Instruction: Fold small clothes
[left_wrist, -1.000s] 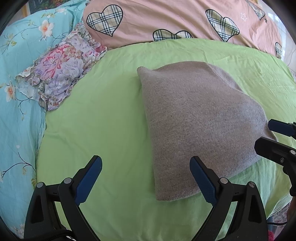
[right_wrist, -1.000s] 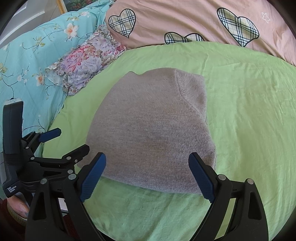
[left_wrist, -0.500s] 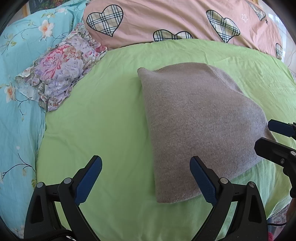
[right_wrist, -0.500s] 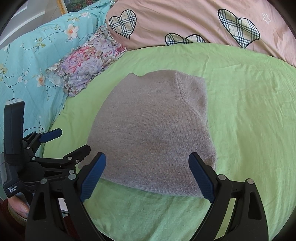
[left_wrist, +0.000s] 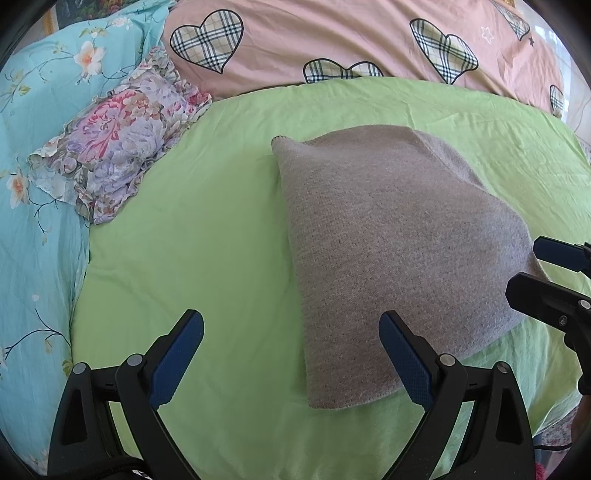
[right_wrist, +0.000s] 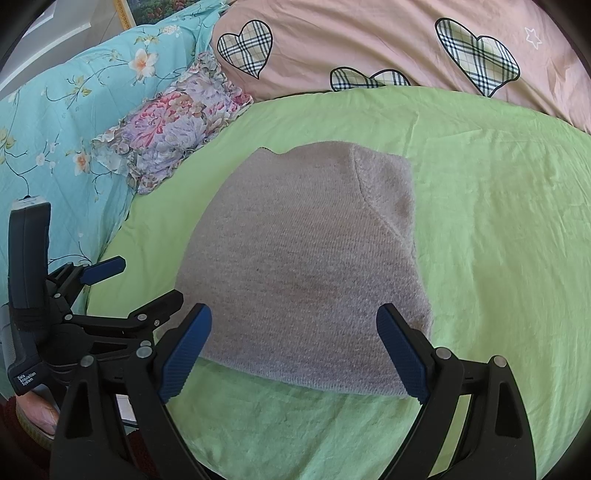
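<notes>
A grey knit garment (left_wrist: 391, 240) lies folded flat on the green sheet (left_wrist: 207, 258); it also shows in the right wrist view (right_wrist: 306, 266). My left gripper (left_wrist: 291, 354) is open and empty, just short of the garment's near left corner. My right gripper (right_wrist: 293, 347) is open and empty, hovering over the garment's near edge. The right gripper shows at the right edge of the left wrist view (left_wrist: 550, 273), and the left gripper at the left of the right wrist view (right_wrist: 129, 284); both stand beside the garment's near corners.
A floral pillow (left_wrist: 118, 133) lies at the back left on a turquoise flowered quilt (left_wrist: 33, 206). A pink quilt with plaid hearts (left_wrist: 332, 40) runs along the far side. The green sheet (right_wrist: 498, 240) stretches to the right of the garment.
Both grippers have stayed open and almost still; the views shift only slightly. The garment has not moved.
</notes>
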